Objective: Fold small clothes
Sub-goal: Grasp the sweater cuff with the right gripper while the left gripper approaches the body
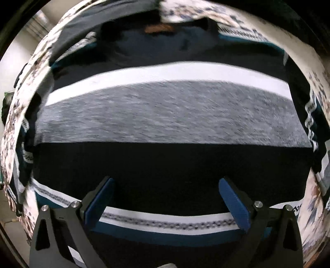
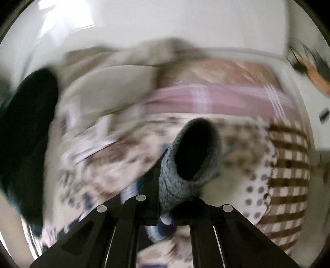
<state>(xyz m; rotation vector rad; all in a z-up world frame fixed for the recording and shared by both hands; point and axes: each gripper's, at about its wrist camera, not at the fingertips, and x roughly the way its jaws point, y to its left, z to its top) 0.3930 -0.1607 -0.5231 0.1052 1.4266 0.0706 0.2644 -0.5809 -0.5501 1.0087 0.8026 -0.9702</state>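
Your left gripper (image 1: pixel 165 198) hovers with jaws spread wide over a striped garment (image 1: pixel 165 115) lying flat on a floral bedspread (image 1: pixel 237 18); its black, grey and white bands run crosswise to the fingers, with a patterned white hem nearest them. Your right gripper (image 2: pixel 175 206) has its jaws clamped on a grey knitted sock (image 2: pixel 185 160), long axis pointing away from the camera, dark opening facing it. Beyond the sock, blurred, lie a pink checked cloth (image 2: pixel 206 99) and a brown checked cloth (image 2: pixel 288 165).
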